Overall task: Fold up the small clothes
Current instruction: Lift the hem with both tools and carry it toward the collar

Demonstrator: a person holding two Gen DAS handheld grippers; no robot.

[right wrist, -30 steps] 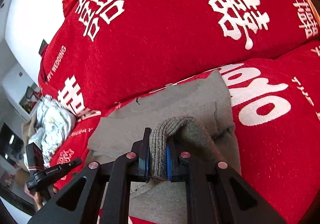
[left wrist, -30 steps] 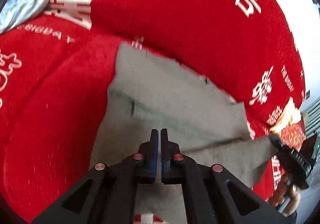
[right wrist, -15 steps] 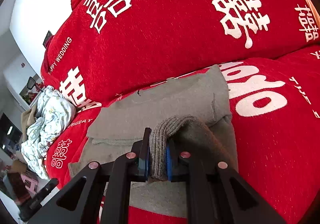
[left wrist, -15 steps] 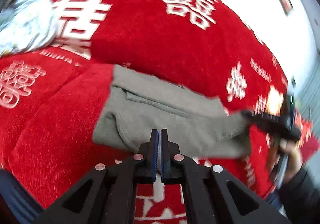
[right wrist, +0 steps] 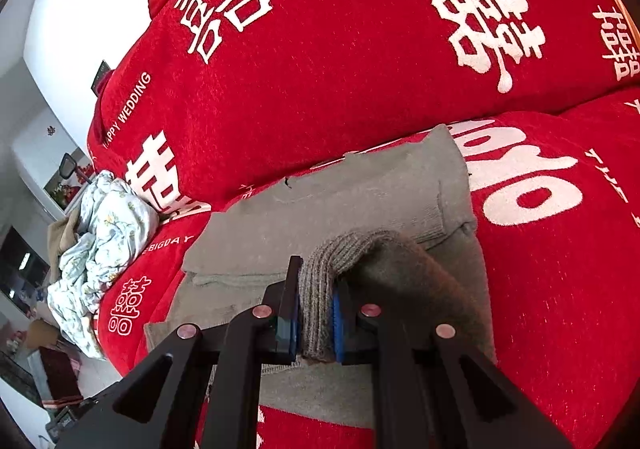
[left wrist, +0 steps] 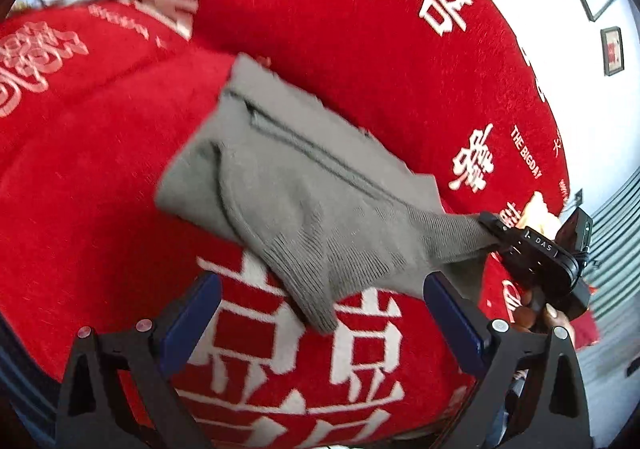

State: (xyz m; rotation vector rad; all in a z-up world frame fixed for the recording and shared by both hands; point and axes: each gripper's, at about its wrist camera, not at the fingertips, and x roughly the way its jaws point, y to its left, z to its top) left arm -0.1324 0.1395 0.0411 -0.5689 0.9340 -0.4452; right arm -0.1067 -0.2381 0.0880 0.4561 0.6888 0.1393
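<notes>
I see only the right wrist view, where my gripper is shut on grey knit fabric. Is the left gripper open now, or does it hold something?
Observer: The left gripper is open, its jaws wide apart, and it holds nothing.
Operator: Where is it relative to the garment?
Observer: A ribbed edge of the grey garment points into the gap between its fingers, over white characters on the red cover.
Operator: How does my grip look from that side?
Observer: The right gripper pinches one end of the garment, which stretches toward it and appears lifted there.
</notes>
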